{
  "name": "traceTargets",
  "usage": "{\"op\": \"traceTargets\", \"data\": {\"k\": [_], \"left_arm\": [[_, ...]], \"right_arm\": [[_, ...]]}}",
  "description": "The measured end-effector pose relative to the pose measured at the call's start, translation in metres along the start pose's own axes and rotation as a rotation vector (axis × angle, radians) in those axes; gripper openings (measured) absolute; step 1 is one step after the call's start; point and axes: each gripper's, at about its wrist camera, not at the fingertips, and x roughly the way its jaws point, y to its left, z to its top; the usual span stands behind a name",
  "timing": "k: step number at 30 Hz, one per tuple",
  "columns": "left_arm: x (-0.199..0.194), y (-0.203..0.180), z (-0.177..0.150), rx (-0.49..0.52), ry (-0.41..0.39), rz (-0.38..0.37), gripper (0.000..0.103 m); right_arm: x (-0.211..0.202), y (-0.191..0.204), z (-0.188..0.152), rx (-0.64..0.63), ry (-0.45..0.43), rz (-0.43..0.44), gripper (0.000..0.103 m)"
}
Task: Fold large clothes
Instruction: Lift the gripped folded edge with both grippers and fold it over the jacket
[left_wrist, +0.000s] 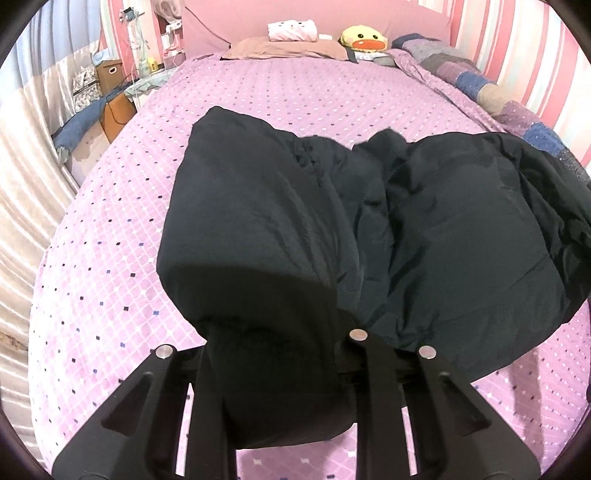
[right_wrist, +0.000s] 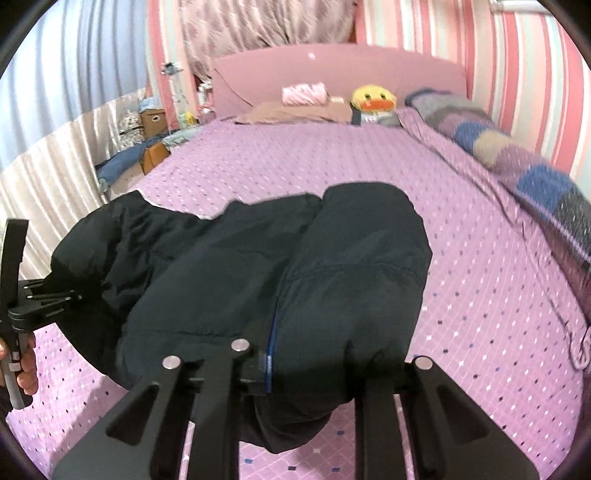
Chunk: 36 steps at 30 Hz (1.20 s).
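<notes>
A black puffy jacket (left_wrist: 424, 236) hangs bunched above the purple bed sheet (left_wrist: 110, 266), held up at both near corners. My left gripper (left_wrist: 277, 354) is shut on the jacket's left end, fabric bulging between and over its fingers. My right gripper (right_wrist: 303, 365) is shut on the jacket's (right_wrist: 221, 266) right end, next to a blue zipper strip (right_wrist: 271, 339). The left gripper also shows in the right wrist view (right_wrist: 40, 299) at the far left, gripping the other end. The fingertips of both are hidden by fabric.
Pillows (left_wrist: 288, 48), a yellow duck plush (left_wrist: 364, 38) and a folded towel (left_wrist: 291, 29) lie at the pink headboard. A patchwork quilt (left_wrist: 480, 85) runs along the bed's right side by the striped wall. Boxes and clutter (left_wrist: 107, 96) stand left of the bed by the curtain.
</notes>
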Motion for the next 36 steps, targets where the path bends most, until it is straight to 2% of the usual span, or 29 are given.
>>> {"op": "traceTargets", "data": {"k": [7, 14, 20, 31, 36], "left_arm": [[-0.048, 0.0, -0.027, 0.01, -0.037, -0.01, 0.019], [-0.095, 0.004, -0.076, 0.006, -0.056, -0.006, 0.019], [-0.125, 0.012, -0.117, 0.004, -0.064, 0.0, 0.019], [-0.151, 0.011, -0.167, 0.0, -0.077, -0.008, 0.019], [-0.158, 0.009, -0.179, -0.002, -0.084, -0.008, 0.019]], "right_arm": [[-0.046, 0.019, 0.002, -0.035, -0.065, 0.027, 0.018], [-0.089, 0.048, -0.027, -0.115, -0.083, 0.029, 0.017], [-0.12, 0.054, -0.054, -0.131, -0.083, 0.032, 0.017], [-0.155, 0.048, -0.099, -0.115, -0.081, 0.02, 0.017], [-0.166, 0.046, -0.115, -0.11, -0.075, 0.012, 0.017]]}}
